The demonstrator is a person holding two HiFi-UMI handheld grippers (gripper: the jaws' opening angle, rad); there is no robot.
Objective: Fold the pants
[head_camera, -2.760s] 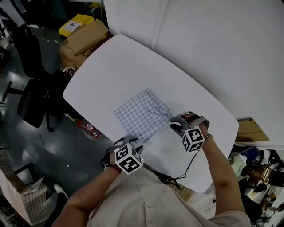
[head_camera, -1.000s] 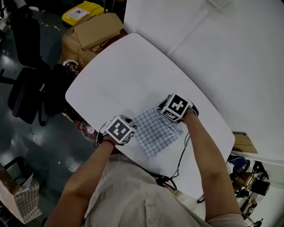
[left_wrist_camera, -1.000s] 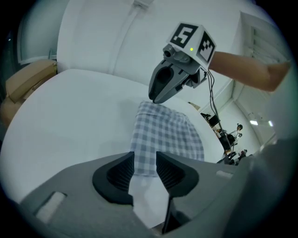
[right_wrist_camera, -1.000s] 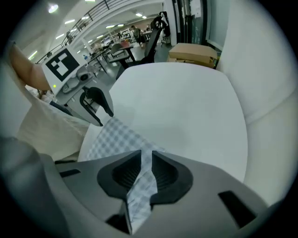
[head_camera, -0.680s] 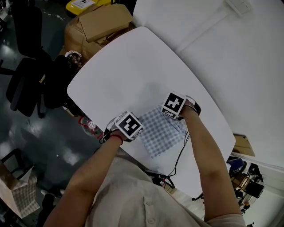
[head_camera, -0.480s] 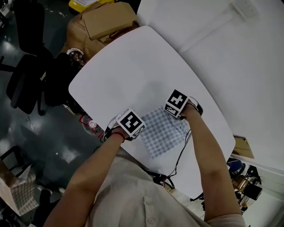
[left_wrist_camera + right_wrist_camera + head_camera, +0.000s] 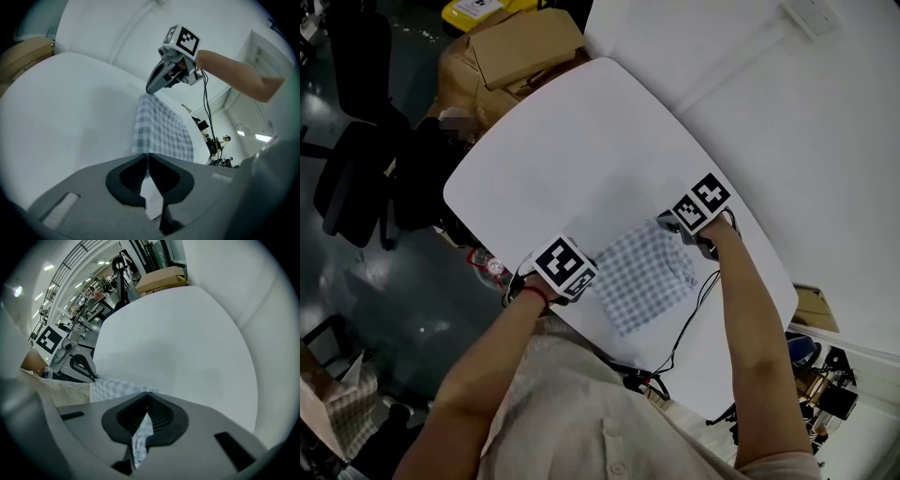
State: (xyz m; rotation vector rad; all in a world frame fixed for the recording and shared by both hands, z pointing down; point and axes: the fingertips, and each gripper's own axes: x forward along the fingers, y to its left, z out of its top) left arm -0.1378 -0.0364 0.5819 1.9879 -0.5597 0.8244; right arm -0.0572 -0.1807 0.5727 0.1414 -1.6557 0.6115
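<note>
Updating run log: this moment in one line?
left gripper: just closed on pants | right gripper: shut on pants | pants: folded, on table

— The head view is dim, nearly underexposed. Only the white counter reads bright, and the floor is dark with a few dull gleams.
— Both gripper views are lighter and evenly lit, with only faint shadows. The corners are black and lines bow towards the rim.
— Ceiling lights glare at upper left. The right tongs, close to the lens, look soft.
</note>
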